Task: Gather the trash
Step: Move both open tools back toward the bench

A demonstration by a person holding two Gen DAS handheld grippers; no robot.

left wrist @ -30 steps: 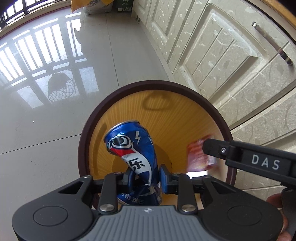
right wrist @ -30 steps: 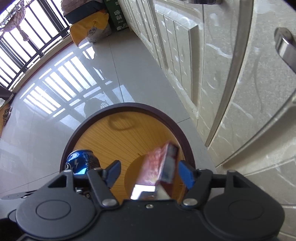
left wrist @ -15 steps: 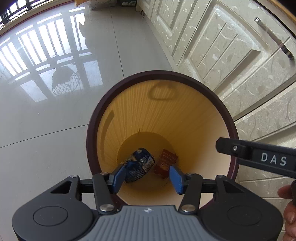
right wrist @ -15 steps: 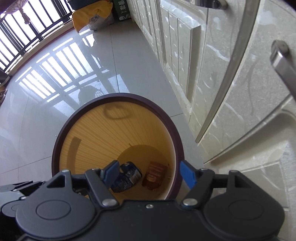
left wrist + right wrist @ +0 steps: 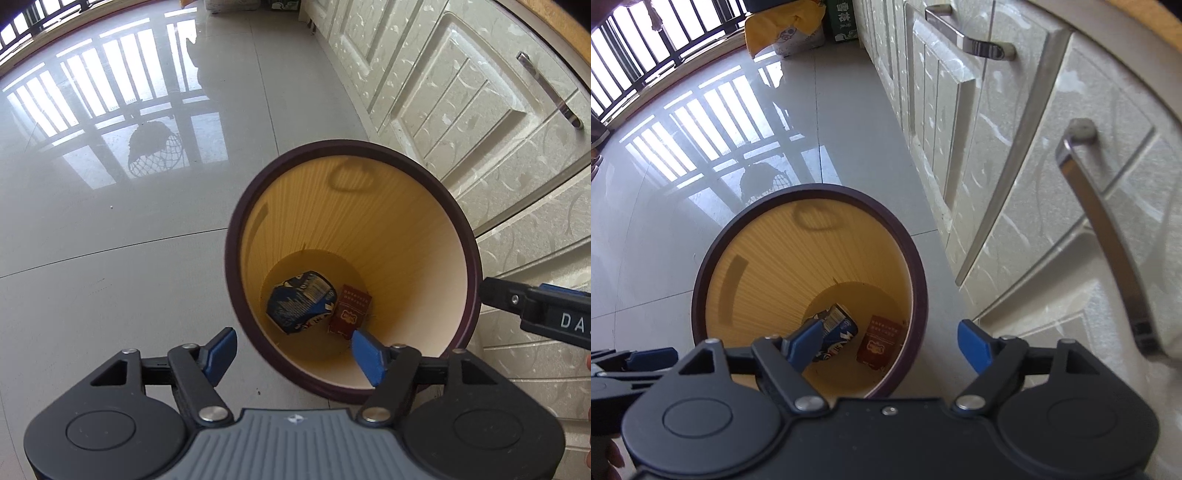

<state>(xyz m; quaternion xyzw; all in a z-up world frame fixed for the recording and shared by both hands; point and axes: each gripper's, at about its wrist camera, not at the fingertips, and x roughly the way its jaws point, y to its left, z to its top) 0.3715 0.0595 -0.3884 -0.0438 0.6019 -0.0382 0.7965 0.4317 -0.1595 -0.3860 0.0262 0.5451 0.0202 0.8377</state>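
Note:
A round bin [image 5: 236, 236] [image 5: 698, 288] with a dark brown rim and yellow inside stands on the floor beside the cabinets. At its bottom lie a crushed blue can [image 5: 301, 306] [image 5: 836, 332] and a small red box [image 5: 350, 312] [image 5: 881, 341]. My left gripper [image 5: 295, 352] hangs above the bin's near rim, its jaws opening, nothing between them. My right gripper [image 5: 890, 345] hovers over the bin's right side, jaws also opening and empty. The right gripper's finger [image 5: 532, 306] shows at the right edge of the left wrist view.
Cream cabinet doors [image 5: 461, 110] [image 5: 1015, 166] with metal handles [image 5: 1104, 229] run along the right, close to the bin. Glossy grey floor tiles [image 5: 110, 221] spread to the left. A yellow bag [image 5: 783, 29] and a green box [image 5: 844, 18] stand far back by a railing.
The left gripper let go of the blue can and the right one let go of the red box; both dropped to the bin's bottom. Both grippers spread wider and rose.

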